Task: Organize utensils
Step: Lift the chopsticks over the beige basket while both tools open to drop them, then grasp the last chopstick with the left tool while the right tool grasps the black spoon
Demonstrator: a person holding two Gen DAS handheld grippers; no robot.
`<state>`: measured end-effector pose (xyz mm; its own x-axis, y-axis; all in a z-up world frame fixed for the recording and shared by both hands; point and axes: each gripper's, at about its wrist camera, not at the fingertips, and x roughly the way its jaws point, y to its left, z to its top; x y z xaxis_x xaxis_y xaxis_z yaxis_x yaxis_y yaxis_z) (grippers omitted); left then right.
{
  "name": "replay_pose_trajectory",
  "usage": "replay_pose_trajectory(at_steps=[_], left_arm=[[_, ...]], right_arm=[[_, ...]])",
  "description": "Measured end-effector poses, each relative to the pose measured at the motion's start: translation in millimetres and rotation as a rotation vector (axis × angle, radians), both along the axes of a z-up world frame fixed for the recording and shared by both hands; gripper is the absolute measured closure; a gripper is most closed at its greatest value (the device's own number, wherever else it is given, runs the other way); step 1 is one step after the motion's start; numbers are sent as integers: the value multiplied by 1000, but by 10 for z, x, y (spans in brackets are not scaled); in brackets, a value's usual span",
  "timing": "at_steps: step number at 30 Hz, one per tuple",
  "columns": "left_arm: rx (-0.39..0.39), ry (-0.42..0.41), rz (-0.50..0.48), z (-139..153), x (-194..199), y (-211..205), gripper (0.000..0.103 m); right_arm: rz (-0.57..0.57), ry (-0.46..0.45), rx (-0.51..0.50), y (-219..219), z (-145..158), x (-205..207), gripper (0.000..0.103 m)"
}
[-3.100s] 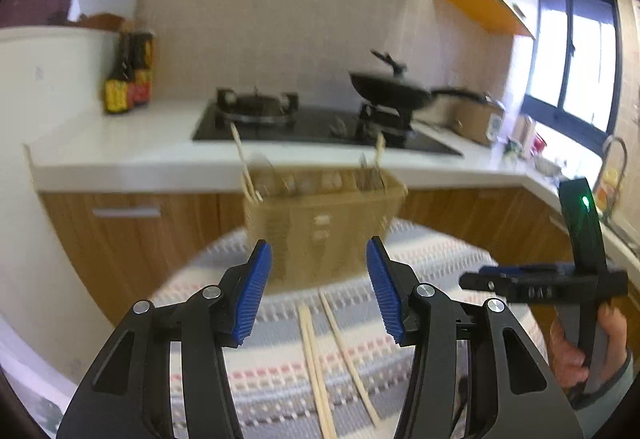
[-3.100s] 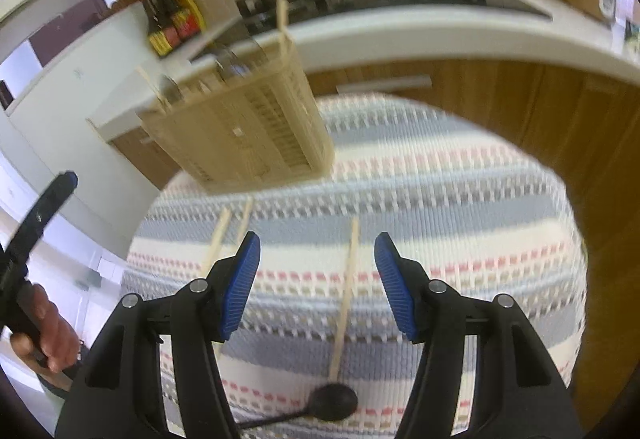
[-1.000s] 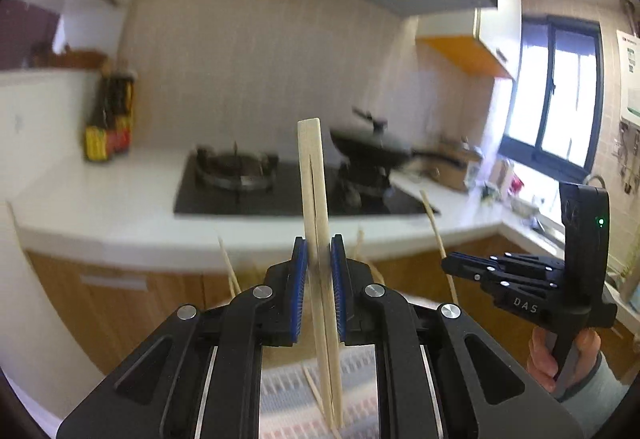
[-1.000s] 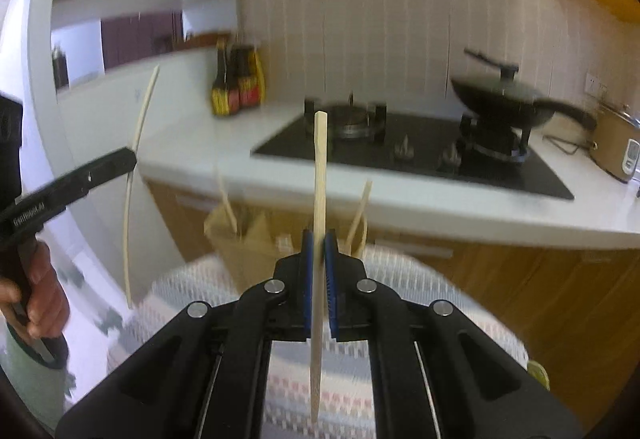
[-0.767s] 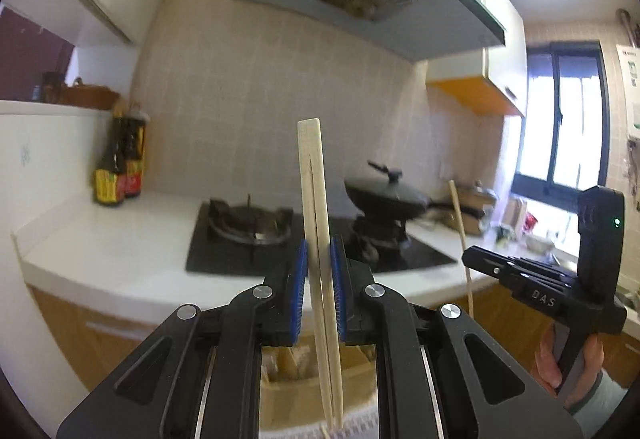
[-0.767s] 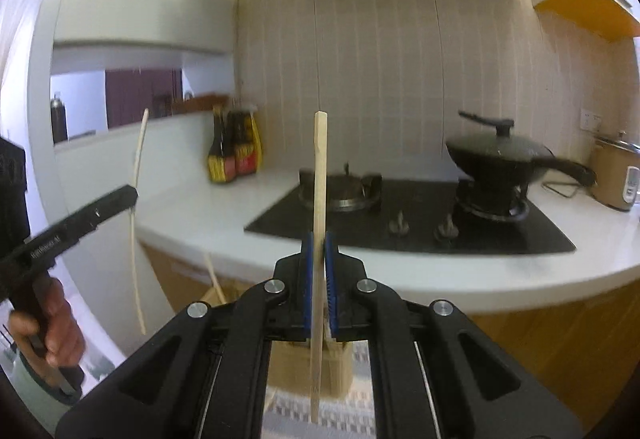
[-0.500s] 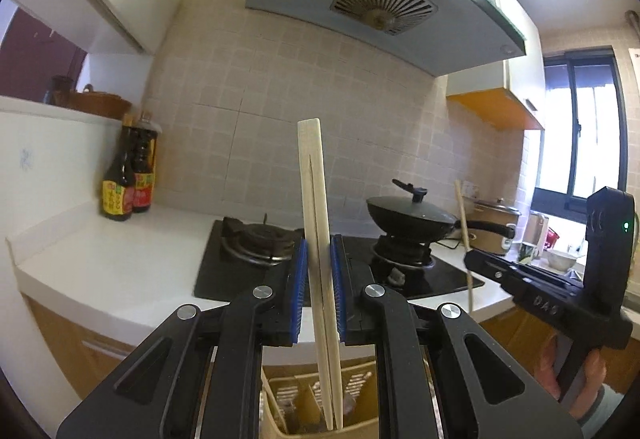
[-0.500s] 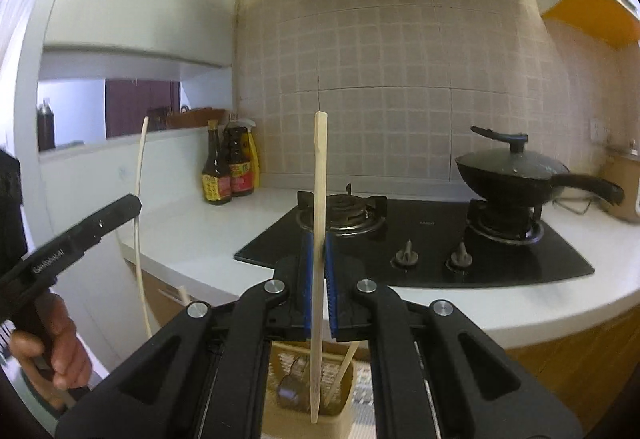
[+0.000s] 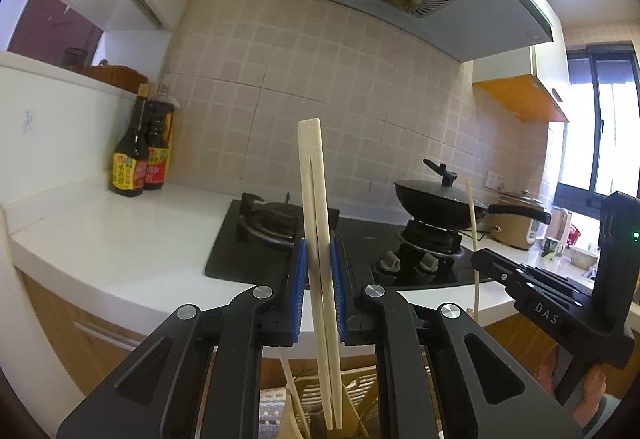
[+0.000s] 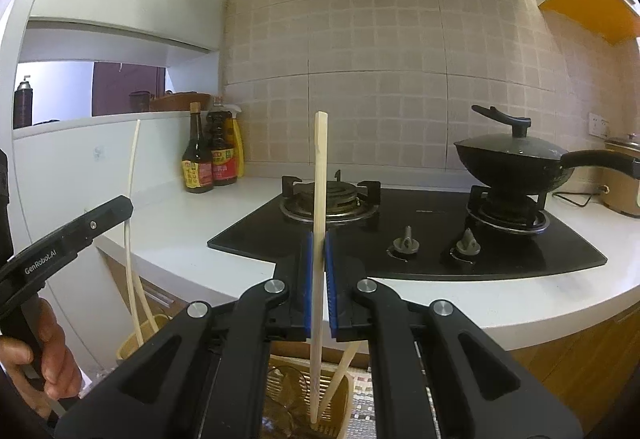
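The utensil basket (image 10: 340,395) stood at 6 o'clock below both grippers, largely hidden behind their black frames; its compartments could not be made out. The left gripper (image 9: 319,291) was clamped on a pair of chopsticks (image 9: 316,207) held upright, lower tips inside the basket mouth, probably so they would drop in vertically on release. The right gripper (image 10: 319,279) was clamped on a single chopstick (image 10: 320,175), likewise upright, its tip at the basket rim near 6 o'clock. Whether either tip touched the basket floor could not be determined. Each gripper appeared in the other's view at 3 and 9 o'clock, partly cut off.
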<state>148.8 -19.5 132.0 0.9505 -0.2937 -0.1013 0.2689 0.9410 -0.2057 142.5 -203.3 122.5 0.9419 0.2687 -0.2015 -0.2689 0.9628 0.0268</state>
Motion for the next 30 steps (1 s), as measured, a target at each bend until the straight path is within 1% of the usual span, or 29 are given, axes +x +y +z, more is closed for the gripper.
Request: replay_pose_trajectory(at_steps=[2,4,5,6,7,8,9,10,13,16,17,18,20,21,24,27,30], left_arm=[[16,-6,-10,-24,-20,-35,92],[48,0,-20,-58,-54,-82,91],[67,8,-31,-83,-89,-99,91],[71,12,-38,-106,-123,-96,84],[73,26,-48,-133,-159,-81,78],[71,31,-47,-148,-184,-67,71],[67,37,-47,-164,-221,-39,71],[62,50,-55,-176,-259,-3,71],[42,69,-69,-174,-361,78,71],[38,68,-79,-120,-525,136,71],[36,63,-83,-87,-605,156,70],[33,61,-87,-68,-662,170,66],[29,67,-105,-31,-786,189,61],[29,68,-112,-18,-838,192,61],[42,59,-116,33,-1032,179,61],[77,19,-71,137,-1273,140,63],[105,-4,-80,265,-1492,95,63]], right_arm=[[4,4,-15,17,-28,-16,98],[5,18,-28,29,-62,-41,98],[9,33,-31,21,-84,-61,95],[17,49,-27,-1,-106,-89,93],[21,61,-21,-23,-120,-112,83],[25,80,-6,-70,-145,-164,71],[22,87,1,-98,-154,-197,66],[13,90,6,-131,-162,-248,58],[-5,108,10,-216,-178,-431,57],[-29,139,21,-295,-165,-642,57],[-34,151,25,-311,-159,-689,57],[-37,170,31,-331,-148,-754,57],[-43,210,41,-354,-126,-871,57],[-42,230,43,-358,-116,-913,57],[-37,294,36,-334,-82,-1017,57],[-41,350,11,-277,-31,-1145,57],[-63,427,-21,-233,-46,-1273,55]])
